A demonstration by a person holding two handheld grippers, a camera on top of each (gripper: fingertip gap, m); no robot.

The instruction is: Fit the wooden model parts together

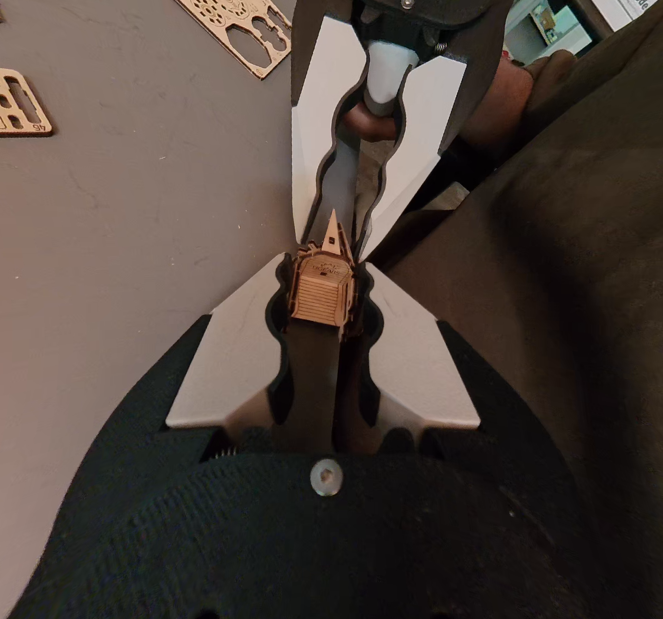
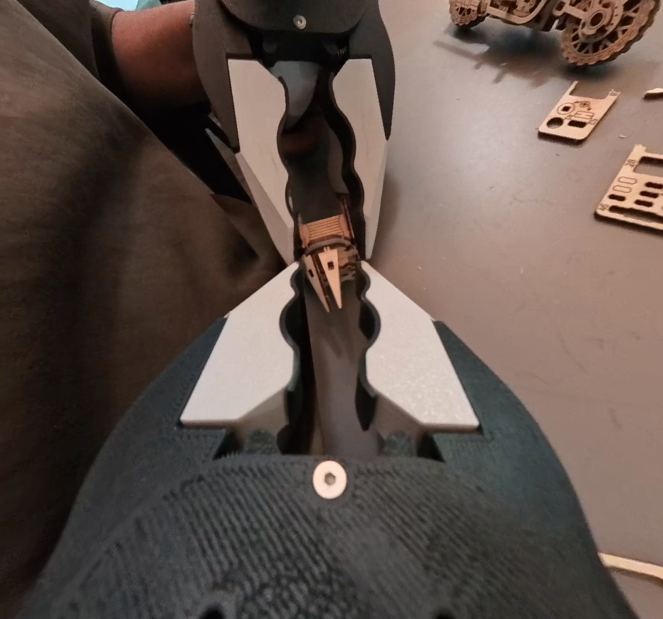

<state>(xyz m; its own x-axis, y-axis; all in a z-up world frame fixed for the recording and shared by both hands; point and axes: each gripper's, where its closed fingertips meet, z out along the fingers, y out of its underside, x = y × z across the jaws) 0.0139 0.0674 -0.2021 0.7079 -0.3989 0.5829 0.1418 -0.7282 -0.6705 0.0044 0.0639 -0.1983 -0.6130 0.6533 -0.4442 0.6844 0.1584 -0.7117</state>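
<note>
My left gripper is shut on a small wooden sub-assembly with a ribbed curved panel. My right gripper comes in from the opposite side, tip to tip with the left one. A pointed wooden piece sticks out of the sub-assembly between the right gripper's fingers. In the right wrist view my right gripper is shut on the pointed wooden piece. Just beyond it the left gripper holds the ribbed panel. Both parts touch and are held above the grey table.
Punched-out wooden part sheets and smaller sheet pieces lie on the table at the far left. A built wooden motorcycle model stands at the far right, with sheet pieces nearby. A person's brown sleeve is close by. From either gripper's tips it is about 15 cm to the built wooden motorcycle model.
</note>
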